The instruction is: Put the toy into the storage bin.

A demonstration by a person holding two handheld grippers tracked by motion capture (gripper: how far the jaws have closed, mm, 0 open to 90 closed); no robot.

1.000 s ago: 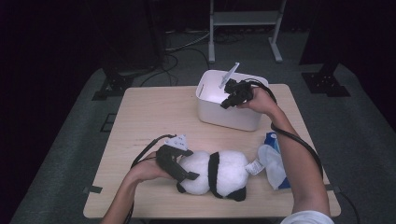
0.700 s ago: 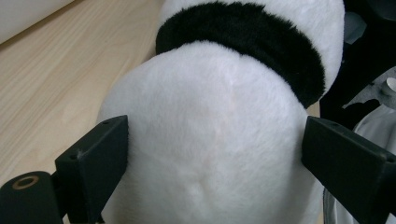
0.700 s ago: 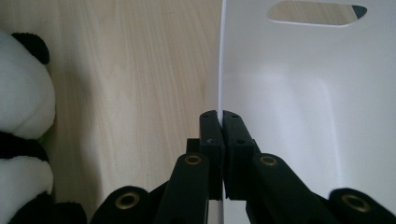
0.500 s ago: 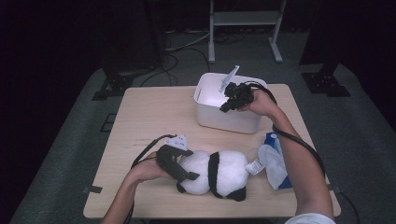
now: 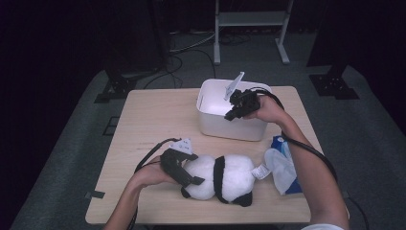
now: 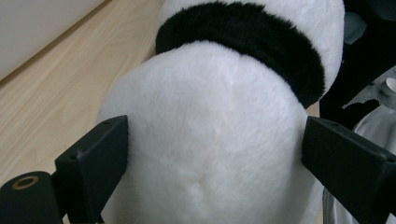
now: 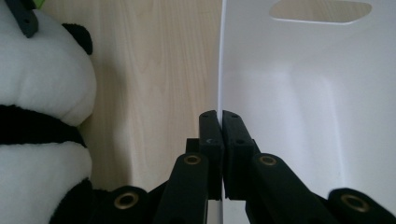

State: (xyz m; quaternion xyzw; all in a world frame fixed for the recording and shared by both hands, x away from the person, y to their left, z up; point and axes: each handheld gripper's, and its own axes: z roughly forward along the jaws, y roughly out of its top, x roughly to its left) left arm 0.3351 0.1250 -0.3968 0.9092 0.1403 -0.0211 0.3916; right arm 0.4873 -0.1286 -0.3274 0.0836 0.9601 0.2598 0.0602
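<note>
Down at the near edge of the wooden table (image 5: 143, 124), the panda plush toy (image 5: 218, 177) lay on its side, and the left gripper (image 5: 184, 175) came at it from the left, its two black jaws spread wide on either side of the toy's rounded white end. In the left gripper view the pads (image 6: 100, 154) sat against the fur on both flanks, clamped on the toy. It was plump and fluffy, white with a black band around the middle and black ears and limbs, and a small white tag stuck out toward the right. Farther off, right of centre, the right gripper (image 5: 233, 111) reached over the white bin (image 5: 215, 120), its jaws pressed together on the bin's thin near wall. A blue and white bag (image 5: 282, 167) lay just right of the toy.
</note>
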